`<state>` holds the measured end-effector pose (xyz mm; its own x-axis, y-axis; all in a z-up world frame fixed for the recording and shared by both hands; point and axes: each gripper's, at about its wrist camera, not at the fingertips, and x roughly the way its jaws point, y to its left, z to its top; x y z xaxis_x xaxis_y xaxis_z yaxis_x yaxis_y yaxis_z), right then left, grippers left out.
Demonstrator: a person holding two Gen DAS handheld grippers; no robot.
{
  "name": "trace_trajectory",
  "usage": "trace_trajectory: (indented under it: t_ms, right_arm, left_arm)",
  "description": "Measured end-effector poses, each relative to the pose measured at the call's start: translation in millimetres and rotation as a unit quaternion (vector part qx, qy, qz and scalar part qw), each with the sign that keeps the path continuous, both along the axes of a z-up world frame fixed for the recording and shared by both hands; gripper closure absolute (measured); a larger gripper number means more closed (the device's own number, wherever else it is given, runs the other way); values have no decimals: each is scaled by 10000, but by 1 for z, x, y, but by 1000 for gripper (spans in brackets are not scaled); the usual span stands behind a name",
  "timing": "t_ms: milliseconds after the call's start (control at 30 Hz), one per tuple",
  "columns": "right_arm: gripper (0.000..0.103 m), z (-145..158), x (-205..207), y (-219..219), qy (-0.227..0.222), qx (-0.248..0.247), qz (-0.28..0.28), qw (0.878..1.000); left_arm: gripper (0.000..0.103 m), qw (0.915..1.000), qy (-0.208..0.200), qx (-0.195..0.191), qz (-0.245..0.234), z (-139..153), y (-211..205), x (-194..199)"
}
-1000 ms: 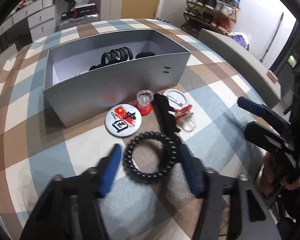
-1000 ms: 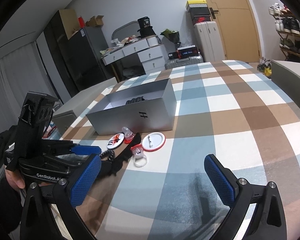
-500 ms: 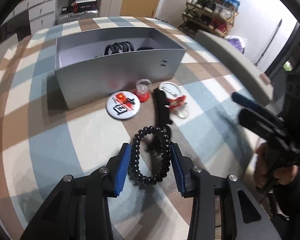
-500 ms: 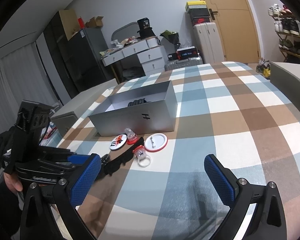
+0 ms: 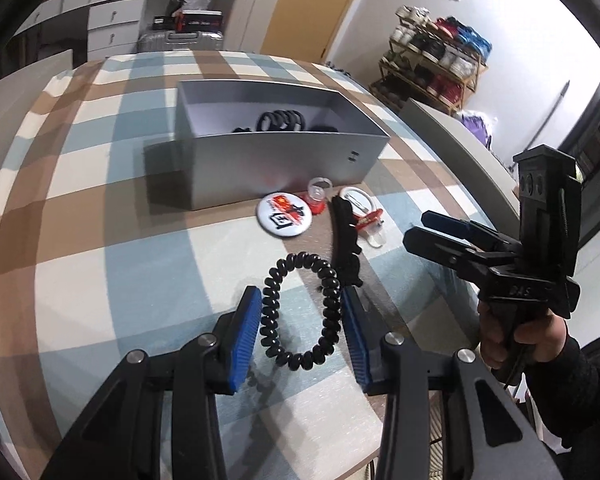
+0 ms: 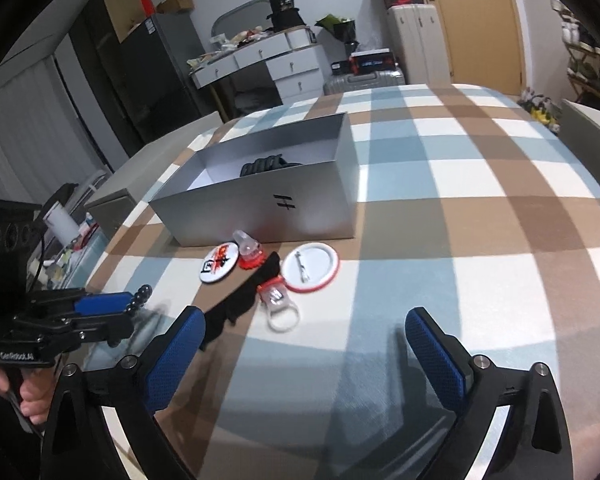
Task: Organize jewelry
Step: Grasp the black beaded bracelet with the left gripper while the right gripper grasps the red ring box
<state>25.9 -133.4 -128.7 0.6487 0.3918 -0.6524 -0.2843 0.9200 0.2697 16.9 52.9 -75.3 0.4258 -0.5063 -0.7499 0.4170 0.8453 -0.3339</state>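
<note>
Black coiled bead bracelet (image 5: 300, 312), silver-grey open box (image 5: 284, 168), blue-padded black left gripper (image 5: 300, 340), brown, blue and white checked counter (image 5: 100, 240), red-rimmed white badge (image 6: 310, 267)

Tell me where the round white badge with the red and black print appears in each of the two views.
Left wrist view: the badge lies at mid-picture, just below the grey box's front wall.
Right wrist view: the badge lies left of centre, below the box.
Shared landmark: the grey box.

We are seeing a black beaded bracelet (image 5: 300, 312) being squeezed oval (lifted off the cloth), a grey box (image 5: 276, 160) sitting open behind.
</note>
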Motion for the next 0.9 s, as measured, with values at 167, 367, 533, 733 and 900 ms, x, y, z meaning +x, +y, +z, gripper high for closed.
trace_trajectory:
  t_ms: [167, 367, 533, 733, 900]
  right_arm:
    - [9, 1, 6, 12, 75, -97, 139, 9998]
    - [13, 3, 10, 17, 20, -224, 139, 9997]
    - [24, -1, 17, 20, 180, -332, 127, 9992]
    - [36, -3, 19, 23, 231, -364, 108, 9990]
    - [74, -4, 18, 27, 255, -430, 163, 9986]
  left_arm:
    - [69, 9996, -82, -124, 240, 2, 11, 1]
    - [69, 9983, -192, -252, 482, 3, 17, 0]
    - [68, 9975, -181, -348, 590, 0, 24, 0]
    - [69, 9974, -175, -380, 586, -1, 28, -5]
    - [68, 9971, -200, -413, 608, 1, 31, -6]
